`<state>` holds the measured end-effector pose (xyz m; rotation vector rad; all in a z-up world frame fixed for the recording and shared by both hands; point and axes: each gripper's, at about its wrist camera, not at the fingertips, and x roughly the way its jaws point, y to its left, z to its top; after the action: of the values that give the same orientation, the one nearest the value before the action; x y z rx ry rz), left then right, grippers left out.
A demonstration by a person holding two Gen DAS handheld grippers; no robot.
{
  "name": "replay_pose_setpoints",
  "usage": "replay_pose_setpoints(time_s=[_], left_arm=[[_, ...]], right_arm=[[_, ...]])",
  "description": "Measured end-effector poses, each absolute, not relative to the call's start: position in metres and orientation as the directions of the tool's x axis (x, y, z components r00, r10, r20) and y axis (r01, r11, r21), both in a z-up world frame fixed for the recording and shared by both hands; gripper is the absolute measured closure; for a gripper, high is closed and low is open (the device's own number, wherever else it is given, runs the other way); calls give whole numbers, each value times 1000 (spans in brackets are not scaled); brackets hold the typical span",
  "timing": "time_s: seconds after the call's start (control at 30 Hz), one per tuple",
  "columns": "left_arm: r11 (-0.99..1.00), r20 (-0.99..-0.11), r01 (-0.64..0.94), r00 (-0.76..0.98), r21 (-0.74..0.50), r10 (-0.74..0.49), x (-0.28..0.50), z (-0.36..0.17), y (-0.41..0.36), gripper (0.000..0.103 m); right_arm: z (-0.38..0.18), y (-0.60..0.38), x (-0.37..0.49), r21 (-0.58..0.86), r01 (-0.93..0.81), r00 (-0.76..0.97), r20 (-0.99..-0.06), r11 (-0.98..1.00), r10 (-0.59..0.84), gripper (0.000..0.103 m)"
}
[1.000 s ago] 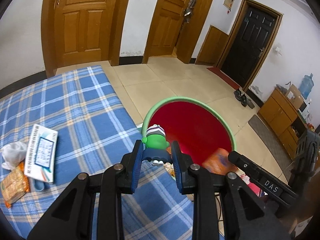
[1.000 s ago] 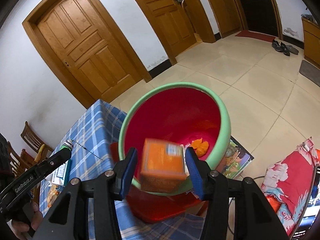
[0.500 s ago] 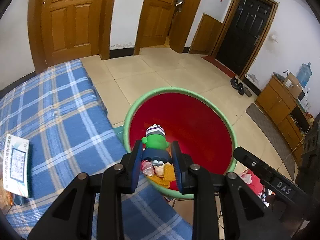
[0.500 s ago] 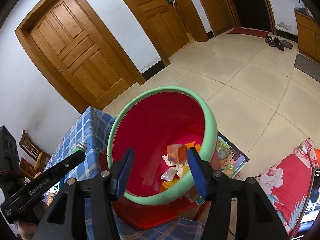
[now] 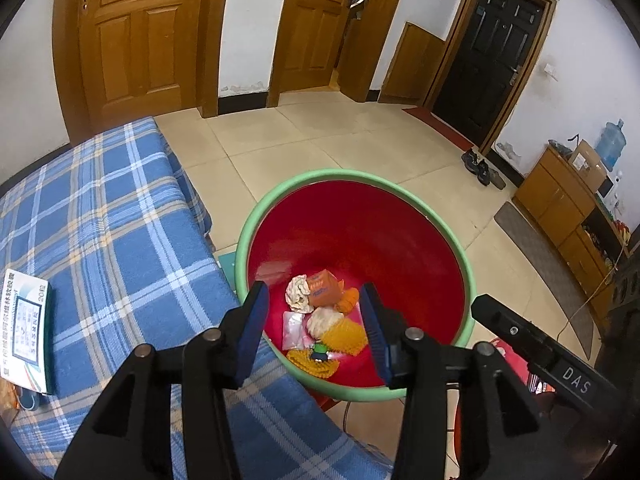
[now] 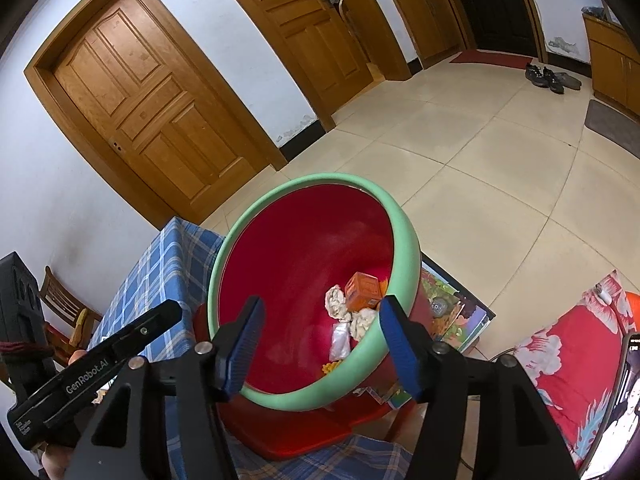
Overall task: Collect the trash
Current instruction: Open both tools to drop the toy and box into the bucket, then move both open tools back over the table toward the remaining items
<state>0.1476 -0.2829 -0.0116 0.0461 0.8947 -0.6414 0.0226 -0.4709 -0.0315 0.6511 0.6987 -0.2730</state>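
The little green figure (image 5: 319, 349) that the left gripper (image 5: 314, 330) was pinching half a second ago is now lying in the red basin (image 5: 400, 184), and the orange box (image 5: 323, 288) from the right gripper (image 6: 320, 348) is resting there too, deeper in the basin among the crumpled tissue (image 5: 298, 288) and yellow mesh scraps (image 5: 346, 336). Both sets of fingers are standing spread wide and gripping nothing, hovering just above the basin's near rim.

More trash is waiting well to the left of the basin on the blue plaid desk (image 5: 100, 240): a white medicine box (image 5: 28, 332) and, beyond it, something orange at the frame edge (too cropped to name).

What is worrying me is the basin itself. It is sitting tilted on a red stool (image 6: 288, 432) beside the desk, so a gripper swinging back toward the medicine box could be clipping that green rim and tipping the whole load onto the floor. The left fingers are also hanging low over the desk's edge and could be snagging the cloth.
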Motion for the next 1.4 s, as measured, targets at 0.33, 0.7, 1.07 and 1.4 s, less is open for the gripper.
replay_pose_setpoints(time_s=[0.33, 0.7, 1.07, 1.4], left_arm=[[829, -721, 510, 484, -228, -496, 136, 0, -256, 56], [870, -698, 438, 549, -228, -459, 128, 12, -201, 56], [922, -698, 333, 613, -198, -371, 130, 15, -133, 56], [961, -706, 215, 653, -173, -273, 132, 11, -65, 56]], right_arm=[[-21, -457, 18, 464, 412, 758, -652, 785, -13, 38], [-2, -423, 19, 458, 339, 780, -625, 822, 26, 34], [6, -386, 26, 451, 273, 778, -623, 849, 80, 31], [6, -352, 36, 443, 228, 764, -634, 867, 124, 26]])
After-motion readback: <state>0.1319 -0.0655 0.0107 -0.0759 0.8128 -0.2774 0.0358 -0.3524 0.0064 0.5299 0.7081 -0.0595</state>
